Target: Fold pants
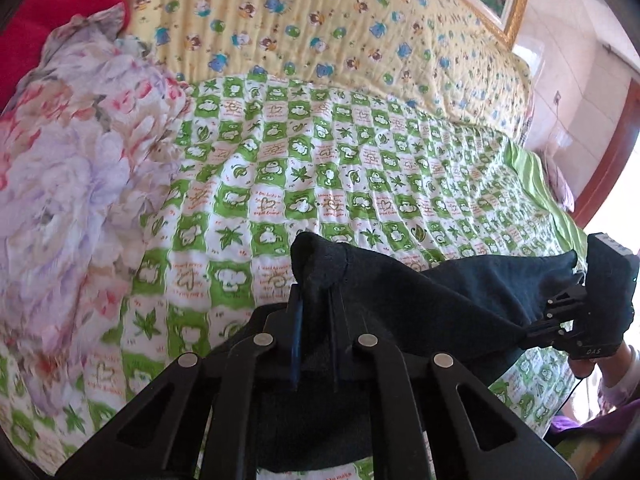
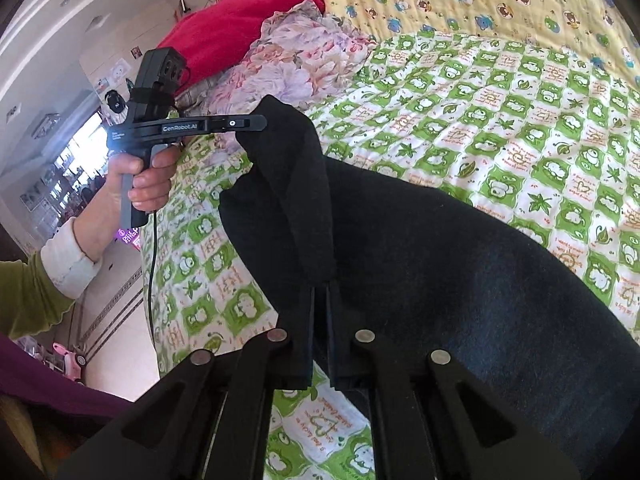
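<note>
The dark navy pants (image 1: 420, 300) hang stretched between my two grippers above the bed; they also show in the right wrist view (image 2: 420, 272). My left gripper (image 1: 318, 280) is shut on one corner of the pants, which bunches over its tips. It also shows from the side in the right wrist view (image 2: 260, 122), held by a hand. My right gripper (image 2: 320, 288) is shut on another edge of the pants. It also shows in the left wrist view (image 1: 576, 280) at the right, holding the far end. The cloth sags between them.
A green-and-white checked quilt (image 1: 320, 160) covers the bed under the pants. A floral purple blanket (image 1: 72, 168) is heaped at the left, with a red cushion (image 2: 240, 20) beyond. A yellow cartoon-print quilt (image 1: 320, 20) lies at the back. The bed's edge and floor (image 2: 112, 292) are left of the right gripper.
</note>
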`<state>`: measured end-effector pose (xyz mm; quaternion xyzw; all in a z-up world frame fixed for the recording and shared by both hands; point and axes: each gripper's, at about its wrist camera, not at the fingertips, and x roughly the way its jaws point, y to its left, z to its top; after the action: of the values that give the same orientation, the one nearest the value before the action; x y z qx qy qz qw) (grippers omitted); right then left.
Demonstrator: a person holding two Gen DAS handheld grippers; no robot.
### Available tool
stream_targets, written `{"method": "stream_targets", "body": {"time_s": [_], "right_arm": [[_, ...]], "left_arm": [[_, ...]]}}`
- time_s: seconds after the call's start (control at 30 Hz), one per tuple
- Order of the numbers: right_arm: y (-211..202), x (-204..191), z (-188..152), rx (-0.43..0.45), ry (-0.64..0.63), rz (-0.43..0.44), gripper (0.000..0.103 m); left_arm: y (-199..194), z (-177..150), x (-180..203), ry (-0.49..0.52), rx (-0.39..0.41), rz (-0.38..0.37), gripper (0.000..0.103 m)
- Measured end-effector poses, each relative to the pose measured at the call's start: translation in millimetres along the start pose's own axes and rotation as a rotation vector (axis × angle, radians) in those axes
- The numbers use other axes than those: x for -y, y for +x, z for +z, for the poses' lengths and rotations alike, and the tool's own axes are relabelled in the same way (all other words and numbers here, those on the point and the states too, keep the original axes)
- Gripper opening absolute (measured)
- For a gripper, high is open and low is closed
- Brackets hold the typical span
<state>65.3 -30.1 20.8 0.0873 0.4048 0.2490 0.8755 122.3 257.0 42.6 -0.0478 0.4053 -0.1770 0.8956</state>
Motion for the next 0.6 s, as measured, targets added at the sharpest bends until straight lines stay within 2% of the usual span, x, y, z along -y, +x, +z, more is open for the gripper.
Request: {"method": "stream_targets", "body": {"time_s": [0.3, 0.4, 0.6], "right_arm": [[-0.3, -12.6, -15.1, -0.003, -0.040, -0.026, 0.006], [5.4, -17.7, -19.1, -0.018, -0.061, -0.043, 0.006], [12.7, -20.8, -27.2, -0.032, -0.069, -0.061, 0.006]], "left_arm": [[-20.3, -44.8, -4.1, -0.077, 0.145, 0.028, 0.011], [-20.2, -56.0, -8.8, -0.104, 0.162, 0.033, 0.012], [-20.7, -77.3, -17.9, -0.158, 0.175, 0.092, 0.015]]}}
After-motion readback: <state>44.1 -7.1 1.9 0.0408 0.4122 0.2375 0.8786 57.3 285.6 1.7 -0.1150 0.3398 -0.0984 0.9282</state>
